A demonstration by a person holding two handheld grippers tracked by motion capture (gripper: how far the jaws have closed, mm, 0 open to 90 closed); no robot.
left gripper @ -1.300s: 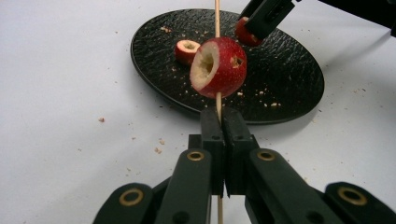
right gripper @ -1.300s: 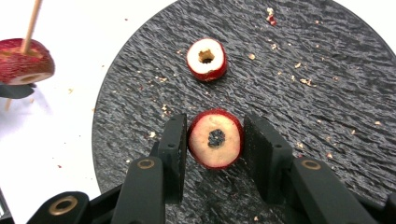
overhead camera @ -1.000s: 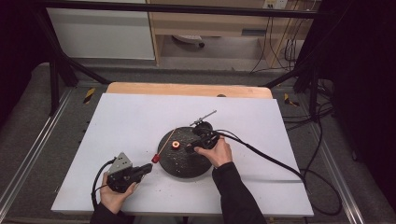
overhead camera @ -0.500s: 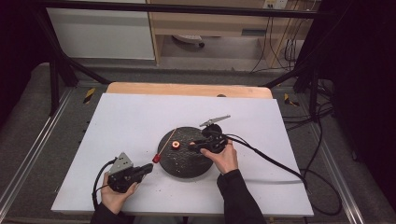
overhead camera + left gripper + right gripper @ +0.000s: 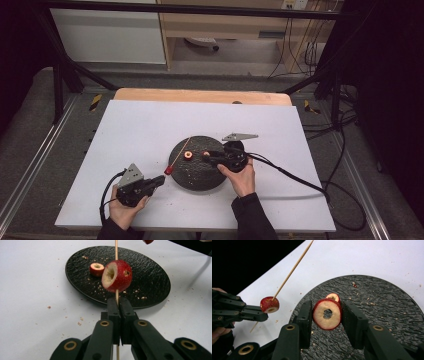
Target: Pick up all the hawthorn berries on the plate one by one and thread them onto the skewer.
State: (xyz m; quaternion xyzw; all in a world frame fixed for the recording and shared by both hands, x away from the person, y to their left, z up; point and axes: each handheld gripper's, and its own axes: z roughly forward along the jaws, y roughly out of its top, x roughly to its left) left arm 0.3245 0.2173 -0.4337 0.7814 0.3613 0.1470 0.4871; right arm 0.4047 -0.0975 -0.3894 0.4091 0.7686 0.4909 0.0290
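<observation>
The left hand sits low at the near left of the table, wrist flat, holding the left gripper level and aimed right toward the plate; its jaws are pressed together on a thin wooden skewer, pinching it near its lower end. In the left gripper view the stick rises straight up from the jaws with a red cored fruit piece threaded on it just above the tips. Over on the right, the right hand reaches in from the near edge, and the right gripper lies over the round black textured plate, pointing left. Its jaws are clamped on a red-skinned fruit ring with pale flesh and a hole through the middle, one pad on each side, the cut face turned to the camera. From the right gripper view, the skewered fruit hangs off to the left, well apart from the ring. Another small red fruit piece rests on the plate, and pale crumbs lie scattered over the dark surface and the sheet around it. The plate sits near the middle of a white tabletop with a wooden edge at the far side. Beyond it, a grey floor, black frame legs, white cabinet panels and a tangle of black cables at the far right.
</observation>
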